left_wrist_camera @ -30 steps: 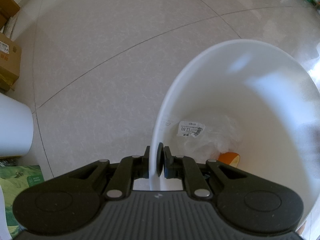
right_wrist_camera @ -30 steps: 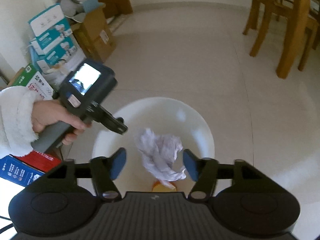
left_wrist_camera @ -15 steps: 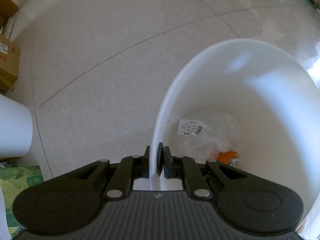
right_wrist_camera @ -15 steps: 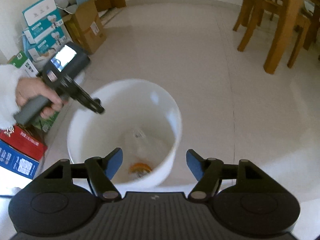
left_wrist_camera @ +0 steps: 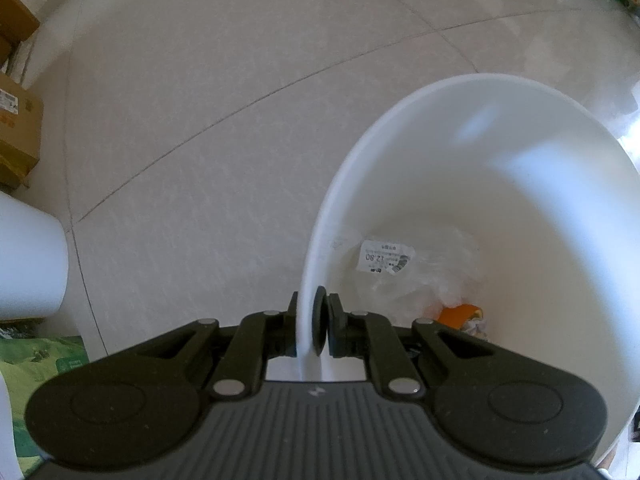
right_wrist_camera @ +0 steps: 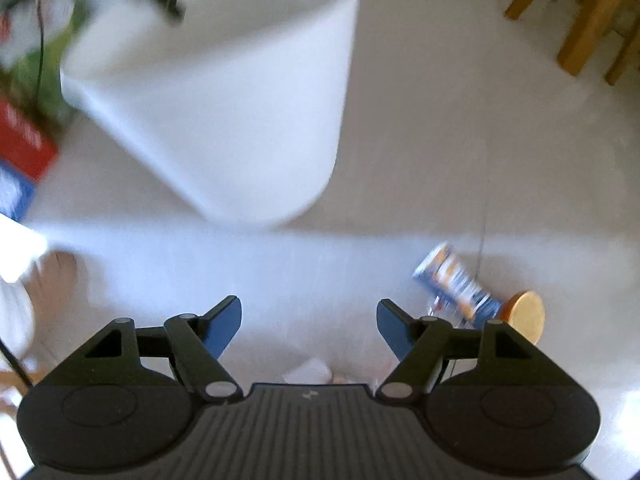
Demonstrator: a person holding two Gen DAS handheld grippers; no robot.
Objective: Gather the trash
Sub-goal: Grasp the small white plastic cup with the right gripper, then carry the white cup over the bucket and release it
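**Count of things in view**

One white bin (left_wrist_camera: 500, 152). Two grippers: the left gripper (left_wrist_camera: 316, 322) and the right gripper (right_wrist_camera: 309, 322). One bottle (right_wrist_camera: 460, 292) on the floor. One price label (left_wrist_camera: 386, 262) inside the bin.

The bin (left_wrist_camera: 520, 168) is smooth white plastic with a soft sheen, thin at the rim and faintly translucent. Inside lie crinkled clear plastic film (left_wrist_camera: 436, 276) bearing a printed paper label (left_wrist_camera: 386, 262). The floor (left_wrist_camera: 240, 100) is glossy pale stone-look tile with fine grout lines. Both gripper bodies are matt black plastic, ribbed at the base, with small metal pins. A glossy printed wrapper (right_wrist_camera: 456, 288) lies near the floor's right edge; the chair legs (right_wrist_camera: 580, 28) are varnished wood, and the boxes (left_wrist_camera: 18, 132) are plain brown cardboard.
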